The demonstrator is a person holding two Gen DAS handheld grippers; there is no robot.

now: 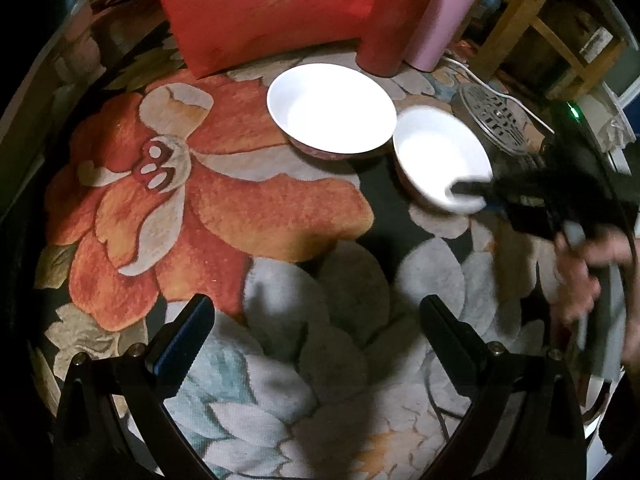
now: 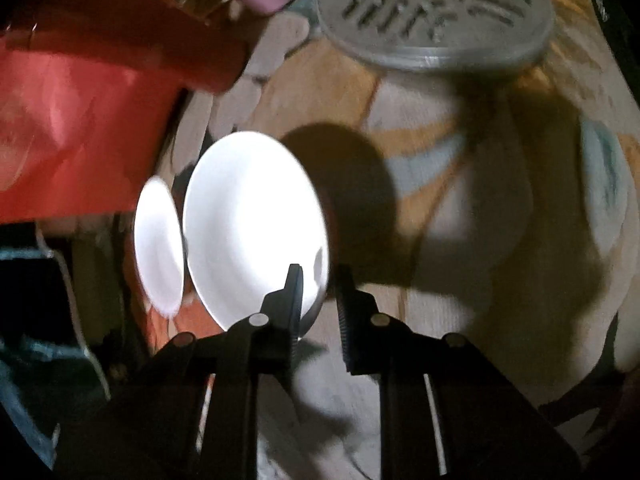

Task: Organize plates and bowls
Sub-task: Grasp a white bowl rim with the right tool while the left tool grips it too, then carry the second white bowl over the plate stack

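Right fingers (image 2: 316,280) pinch the small bowl's (image 2: 256,216) rim; left fingers (image 1: 316,312) spread wide.

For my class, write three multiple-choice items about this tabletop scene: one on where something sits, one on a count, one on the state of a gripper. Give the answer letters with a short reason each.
1. Where does the grey perforated disc lie relative to the smaller bowl?
A. Behind it, to its right
B. Inside it
C. Under the red box

2. How many white bowls stand on the floral cloth?
A. One
B. Two
C. Four

3. How do the right gripper's jaws stand?
A. Wide apart over bare cloth
B. Narrowed across the smaller bowl's rim, one finger inside it
C. Closed on the pink bottle

Answers:
1 A, the disc sits beyond the bowl in the left wrist view.
2 B, the larger bowl and the smaller one are the only bowls.
3 B, the right wrist view shows the rim between the fingers.
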